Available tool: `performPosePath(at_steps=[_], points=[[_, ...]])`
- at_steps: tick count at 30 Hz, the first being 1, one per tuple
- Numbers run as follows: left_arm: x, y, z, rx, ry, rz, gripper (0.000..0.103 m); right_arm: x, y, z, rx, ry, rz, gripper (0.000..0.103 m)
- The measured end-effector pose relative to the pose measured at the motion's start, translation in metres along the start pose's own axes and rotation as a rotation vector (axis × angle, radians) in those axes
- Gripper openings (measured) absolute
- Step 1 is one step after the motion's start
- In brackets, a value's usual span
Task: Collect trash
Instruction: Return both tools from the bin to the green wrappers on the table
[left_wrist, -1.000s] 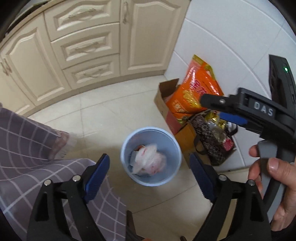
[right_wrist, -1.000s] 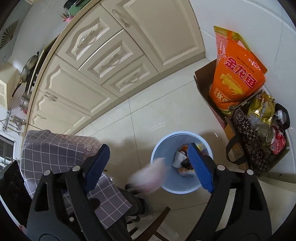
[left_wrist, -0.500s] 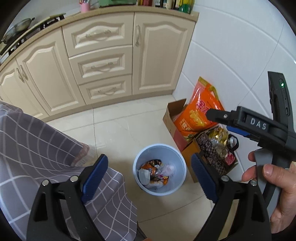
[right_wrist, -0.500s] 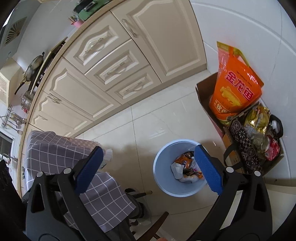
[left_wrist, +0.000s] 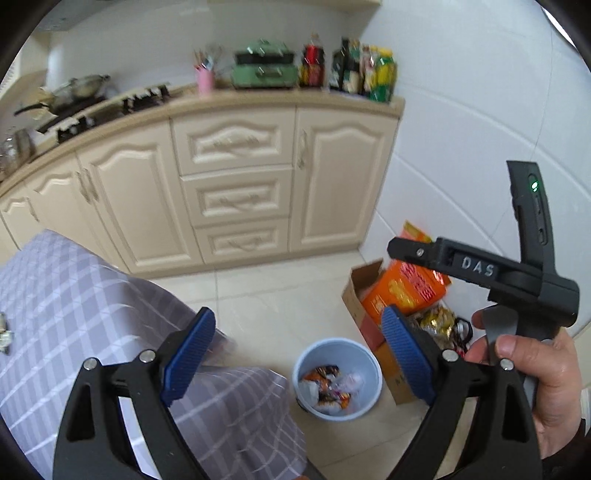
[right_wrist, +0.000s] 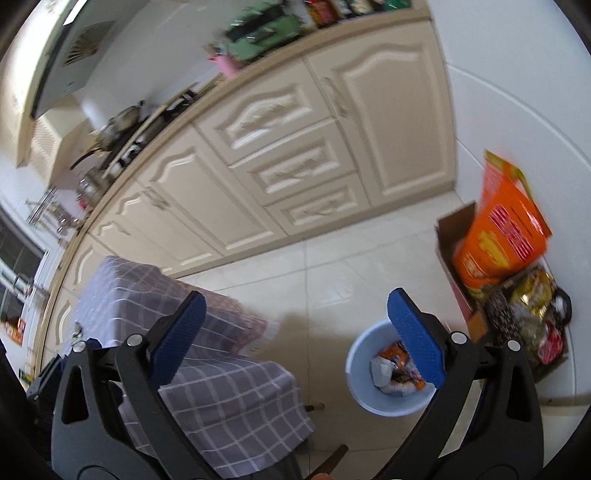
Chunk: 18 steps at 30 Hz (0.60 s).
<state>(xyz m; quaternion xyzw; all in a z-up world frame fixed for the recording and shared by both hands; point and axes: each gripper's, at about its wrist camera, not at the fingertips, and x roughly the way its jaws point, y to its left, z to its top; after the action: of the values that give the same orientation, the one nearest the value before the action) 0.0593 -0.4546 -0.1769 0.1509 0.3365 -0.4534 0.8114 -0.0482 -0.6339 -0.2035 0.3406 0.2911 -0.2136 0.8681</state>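
Observation:
A light blue trash bin (left_wrist: 338, 380) stands on the floor tiles, holding crumpled wrappers and white paper (left_wrist: 327, 387). It also shows in the right wrist view (right_wrist: 388, 373). My left gripper (left_wrist: 295, 354) is open and empty, high above the bin. My right gripper (right_wrist: 295, 332) is open and empty, also well above the bin. The right gripper's body (left_wrist: 517, 273), held by a hand, shows at the right of the left wrist view.
A table with a grey checked cloth (left_wrist: 74, 317) is at the left, also in the right wrist view (right_wrist: 207, 369). A cardboard box with an orange bag (left_wrist: 402, 291) and a patterned bag stand by the white wall. Cream cabinets (left_wrist: 236, 192) run behind.
Trash dropped into the bin a second ago. Both grippers have since risen and tilted up, so the bin looks smaller and the counter top has come into view.

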Motion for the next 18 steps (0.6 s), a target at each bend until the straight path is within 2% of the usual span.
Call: performPosePath(at_steps=[4, 9, 18], points=[[-0.042, 0.029, 0.003, -0.033, -0.080, 0.056, 0.091, -0.002, 0.053, 0.003, -0.080, -0.010, 0.070, 0.097], [-0.092, 0.084, -0.007, -0.129, -0.158, 0.170, 0.091, 0.005, 0.121, -0.003, -0.190, 0.009, 0.154, 0.097], [-0.160, 0.182, -0.051, -0.296, -0.205, 0.315, 0.092, 0.015, 0.233, -0.029, -0.361, 0.050, 0.278, 0.097]])
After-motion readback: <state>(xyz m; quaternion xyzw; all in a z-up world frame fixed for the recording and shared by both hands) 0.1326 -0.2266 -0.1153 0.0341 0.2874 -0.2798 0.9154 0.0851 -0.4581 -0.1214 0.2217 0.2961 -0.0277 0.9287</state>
